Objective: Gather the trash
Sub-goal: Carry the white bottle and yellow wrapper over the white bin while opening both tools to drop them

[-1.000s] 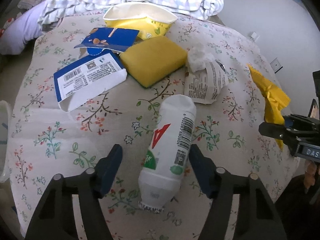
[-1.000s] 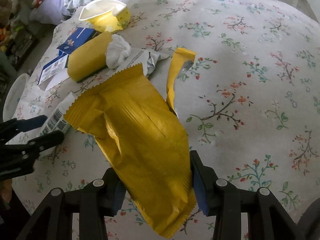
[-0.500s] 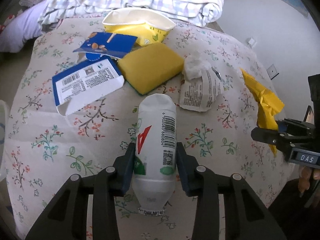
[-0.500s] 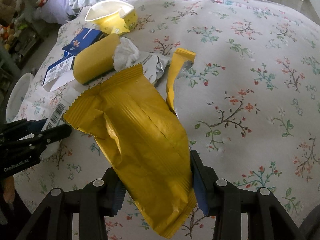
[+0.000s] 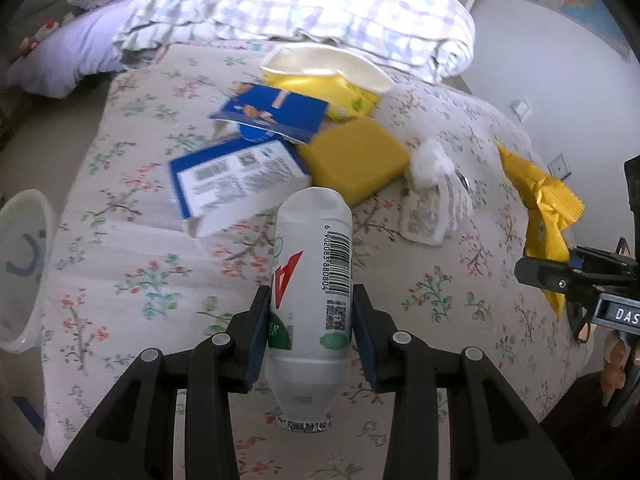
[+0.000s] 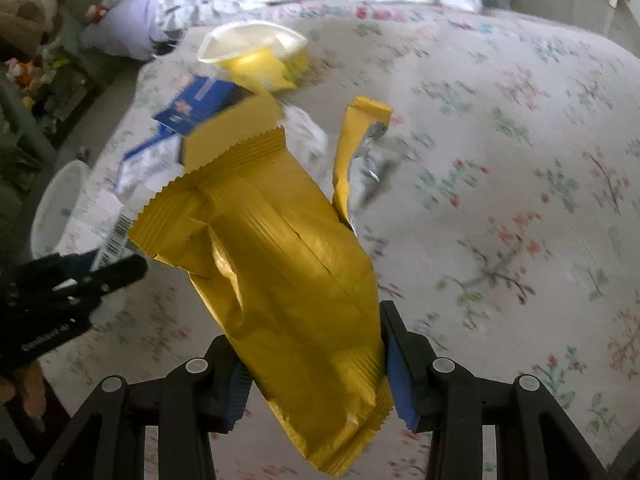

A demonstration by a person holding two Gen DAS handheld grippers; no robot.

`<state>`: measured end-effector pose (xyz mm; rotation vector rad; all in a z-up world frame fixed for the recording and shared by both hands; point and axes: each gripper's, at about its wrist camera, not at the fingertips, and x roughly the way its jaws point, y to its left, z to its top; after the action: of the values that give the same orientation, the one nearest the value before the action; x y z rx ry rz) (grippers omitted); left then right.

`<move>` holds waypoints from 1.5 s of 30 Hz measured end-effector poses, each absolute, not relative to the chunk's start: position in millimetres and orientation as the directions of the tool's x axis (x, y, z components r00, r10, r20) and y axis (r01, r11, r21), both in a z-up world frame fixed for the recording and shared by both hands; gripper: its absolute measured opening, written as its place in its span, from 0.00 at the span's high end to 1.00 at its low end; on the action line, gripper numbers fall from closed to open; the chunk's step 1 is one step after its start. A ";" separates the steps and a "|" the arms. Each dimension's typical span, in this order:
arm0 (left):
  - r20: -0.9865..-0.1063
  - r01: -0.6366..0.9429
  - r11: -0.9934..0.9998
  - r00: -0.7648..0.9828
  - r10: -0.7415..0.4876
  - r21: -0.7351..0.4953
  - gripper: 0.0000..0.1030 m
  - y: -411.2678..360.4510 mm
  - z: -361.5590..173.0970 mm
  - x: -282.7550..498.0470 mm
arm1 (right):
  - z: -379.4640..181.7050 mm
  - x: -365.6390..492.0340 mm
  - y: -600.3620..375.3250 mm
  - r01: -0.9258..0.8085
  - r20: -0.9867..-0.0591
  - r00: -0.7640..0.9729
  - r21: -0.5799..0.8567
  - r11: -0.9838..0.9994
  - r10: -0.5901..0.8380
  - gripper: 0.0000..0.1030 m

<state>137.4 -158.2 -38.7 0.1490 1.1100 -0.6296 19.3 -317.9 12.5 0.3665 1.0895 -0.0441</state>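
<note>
My left gripper (image 5: 310, 336) is shut on a white plastic bottle (image 5: 314, 280) with a red mark and a barcode, held above the floral bedspread (image 5: 132, 264). My right gripper (image 6: 316, 364) is shut on a large yellow snack wrapper (image 6: 276, 264), lifted off the bed; it also shows at the right of the left wrist view (image 5: 540, 216). On the bed lie a yellow sponge (image 5: 356, 160), a crushed yellow cup (image 5: 328, 76), two blue cartons (image 5: 236, 176), a tissue wad (image 5: 430, 162), a printed wrapper (image 5: 436, 212) and a yellow strip (image 6: 356, 148).
A white bin (image 5: 20, 264) stands on the floor left of the bed; it also shows in the right wrist view (image 6: 60, 204). A checked folded blanket (image 5: 304, 12) and a lilac pillow (image 5: 68, 60) lie at the bed's far end. A wall (image 5: 560, 60) is at right.
My left gripper closed on the white bottle and lifted it off the bed, swinging left. My right gripper kept its hold on the yellow wrapper and rose with it.
</note>
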 end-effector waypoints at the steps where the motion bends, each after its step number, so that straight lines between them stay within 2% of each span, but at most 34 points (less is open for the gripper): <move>1: -0.866 0.530 0.825 0.301 -0.399 -0.196 0.60 -152.3 -35.9 139.6 | 14.5 21.8 -314.7 0.207 -0.869 0.472 0.272 0.940 0.148 0.52; 15: -0.834 0.401 0.891 0.402 -0.379 -0.212 0.60 -78.6 -7.7 167.2 | 23.4 63.1 -260.4 0.119 -0.851 0.477 0.311 0.943 0.220 0.52; 25: -0.818 0.266 0.940 0.478 -0.319 -0.211 0.60 -7.4 3.8 195.1 | 24.5 90.9 -216.2 0.044 -0.847 0.470 0.303 0.952 0.248 0.52; 40: -0.839 0.078 0.977 0.501 -0.211 -0.199 0.60 88.7 -19.9 245.5 | 26.8 152.4 -141.7 -0.044 -0.849 0.440 0.305 0.951 0.293 0.52; 45: -0.856 0.017 0.987 0.495 -0.147 -0.160 0.59 109.0 -29.8 261.4 | 30.1 177.1 -116.4 -0.087 -0.844 0.425 0.323 0.942 0.329 0.52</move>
<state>261.4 109.0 -29.8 -0.1362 1.0490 -0.1001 177.1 -116.4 30.1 0.2449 1.1047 0.2634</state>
